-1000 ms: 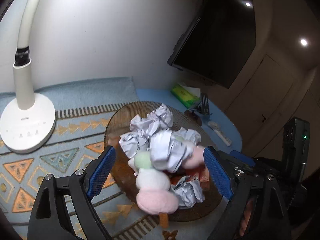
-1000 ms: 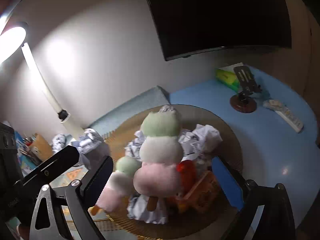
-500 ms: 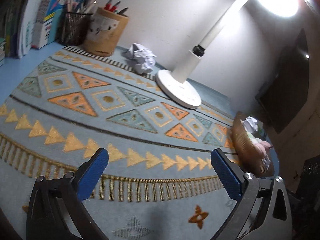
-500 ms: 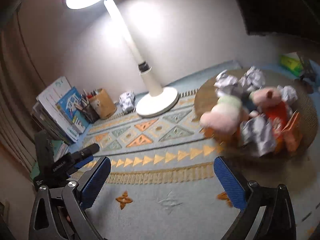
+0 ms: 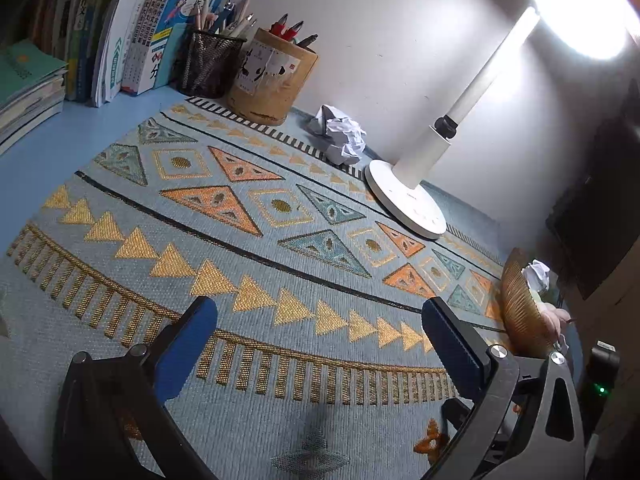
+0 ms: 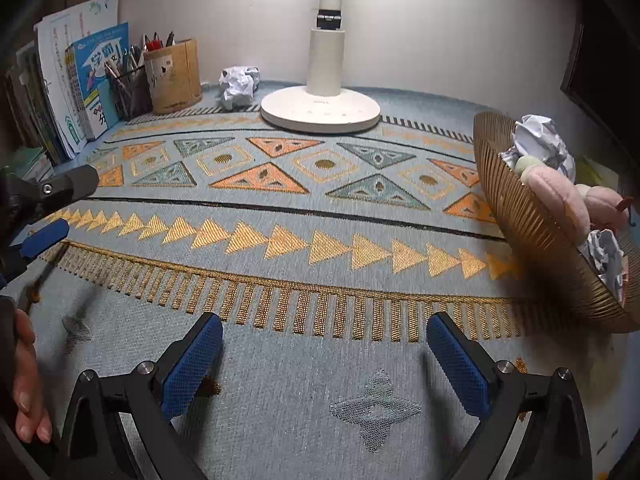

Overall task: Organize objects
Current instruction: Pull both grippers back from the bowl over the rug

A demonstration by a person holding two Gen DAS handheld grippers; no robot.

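A crumpled paper ball (image 5: 340, 135) (image 6: 239, 85) lies on the patterned mat by the wall, between the wooden pen holder (image 5: 272, 78) (image 6: 174, 76) and the lamp base (image 5: 406, 199) (image 6: 320, 110). The brown ribbed basket (image 5: 520, 308) (image 6: 532, 224) at the right holds paper balls (image 6: 540, 140) and pink plush toys (image 6: 560, 196). My left gripper (image 5: 320, 340) hovers open over the mat, nothing between its fingers. My right gripper (image 6: 322, 350) is open too, over the mat's front strip. The left gripper's blue finger (image 6: 46, 236) shows at the right wrist view's left edge.
Books (image 5: 132, 28) (image 6: 80, 80) and a black mesh pen cup (image 5: 208, 62) stand at the back left. The white desk lamp's stem (image 5: 480, 92) rises from its base. A dark screen (image 5: 600, 208) is at the right wall. A hand (image 6: 24, 380) grips the left tool.
Both grippers swung left away from the basket and dropped toward the mat. The left has held still over the last half second; the right kept sinking and now faces the lamp squarely.
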